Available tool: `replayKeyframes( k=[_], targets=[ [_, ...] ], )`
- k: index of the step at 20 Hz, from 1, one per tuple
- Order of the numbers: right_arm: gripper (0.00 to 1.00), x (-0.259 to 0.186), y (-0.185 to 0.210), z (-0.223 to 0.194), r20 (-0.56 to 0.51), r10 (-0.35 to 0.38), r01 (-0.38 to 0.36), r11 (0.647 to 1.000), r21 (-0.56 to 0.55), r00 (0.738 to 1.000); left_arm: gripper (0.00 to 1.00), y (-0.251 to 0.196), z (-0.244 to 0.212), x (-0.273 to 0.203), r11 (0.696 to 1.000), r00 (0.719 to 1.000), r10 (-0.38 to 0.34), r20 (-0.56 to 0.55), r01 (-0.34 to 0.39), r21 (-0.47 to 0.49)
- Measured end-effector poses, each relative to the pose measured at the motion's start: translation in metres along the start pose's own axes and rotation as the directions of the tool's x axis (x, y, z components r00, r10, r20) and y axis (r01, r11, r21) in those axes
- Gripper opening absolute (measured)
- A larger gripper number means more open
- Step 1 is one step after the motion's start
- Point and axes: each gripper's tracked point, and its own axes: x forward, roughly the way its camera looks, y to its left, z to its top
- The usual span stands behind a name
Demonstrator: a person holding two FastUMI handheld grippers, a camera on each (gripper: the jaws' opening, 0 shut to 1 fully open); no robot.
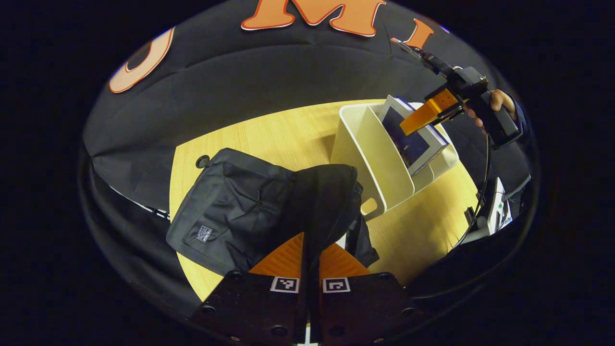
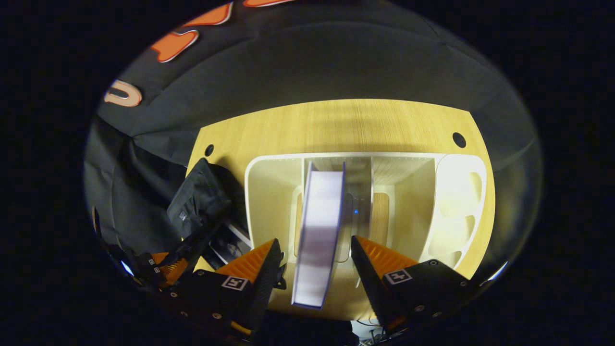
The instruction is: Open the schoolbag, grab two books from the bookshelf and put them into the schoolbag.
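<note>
1 book (image 2: 319, 230) stood upright in the shelf (image 2: 269, 192), in its middle slot, and the right gripper (image 2: 314, 262) hung over it with fingers spread wide, 1 on each side of the book and neither touching it. From the left gripper view the same gripper (image 1: 423, 115) hovered above the shelf (image 1: 379, 163) at the far right of the desk (image 1: 269, 134).

The left gripper (image 1: 310, 262) had its fingers drawn narrow on a fold of the bag (image 1: 230, 206), pinching the dark fabric beside the zipper and lifting it; the bag lay on the desk just left of the shelf. Its mouth looked at least partly open, though the raised flap hid the inside, so I could not tell whether a book already lay within.

By my reading, opening was done or nearly so, and a grab was about to start. Left to do: close on this book, carry it across, drop it in.
</note>
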Motion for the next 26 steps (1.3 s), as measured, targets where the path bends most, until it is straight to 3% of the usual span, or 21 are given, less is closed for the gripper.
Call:
replayKeyframes(
  k=[3,6,8,9,10,11,17,20,26],
  targets=[
    [0.60,0.008,-0.005,0.001,-0.039,-0.016,0.017,1.000,0.012,0.999,0.04,-0.001,-0.003,0.002,1.000,1.000,0.009,-0.011,-0.010,-0.025],
    [0.46,0.010,-0.023,0.004,-0.028,-0.087,0.087,0.996,-0.001,0.996,0.04,-0.002,-0.003,0.002,0.999,1.000,0.022,-0.019,-0.023,-0.031],
    [0.39,0.006,-0.029,0.001,-0.039,-0.083,0.084,0.996,0.035,0.996,0.04,-0.001,-0.001,0.001,0.999,0.999,0.034,-0.015,-0.034,-0.027],
    [0.37,0.001,-0.028,0.001,-0.039,-0.071,0.073,0.996,0.051,0.997,0.04,-0.002,-0.001,0.002,0.999,0.999,0.036,-0.013,-0.037,-0.028],
    [0.46,-0.003,-0.027,0.002,-0.027,-0.068,0.069,0.996,0.055,0.997,0.04,-0.004,-0.001,0.000,0.999,0.999,0.035,-0.009,-0.036,-0.027],
    [0.36,-0.009,-0.028,0.003,-0.009,-0.069,0.069,0.996,0.054,0.998,0.04,-0.004,-0.001,-0.001,0.999,0.999,0.035,-0.005,-0.035,-0.026],
    [0.35,-0.067,-0.024,-0.009,0.100,-0.054,0.042,0.992,0.116,0.994,0.04,-0.002,-0.001,-0.006,1.000,1.000,0.000,0.021,0.000,0.014],
    [0.36,-0.097,-0.012,-0.012,0.192,-0.028,-0.006,0.985,0.171,0.981,0.04,0.001,-0.001,-0.006,0.997,0.999,-0.038,0.027,0.036,0.065],
    [0.34,-0.145,-0.005,-0.038,0.294,-0.074,-0.009,0.963,0.270,0.953,0.04,0.013,0.001,-0.014,0.981,0.994,-0.101,0.037,0.093,0.172]
  ],
)
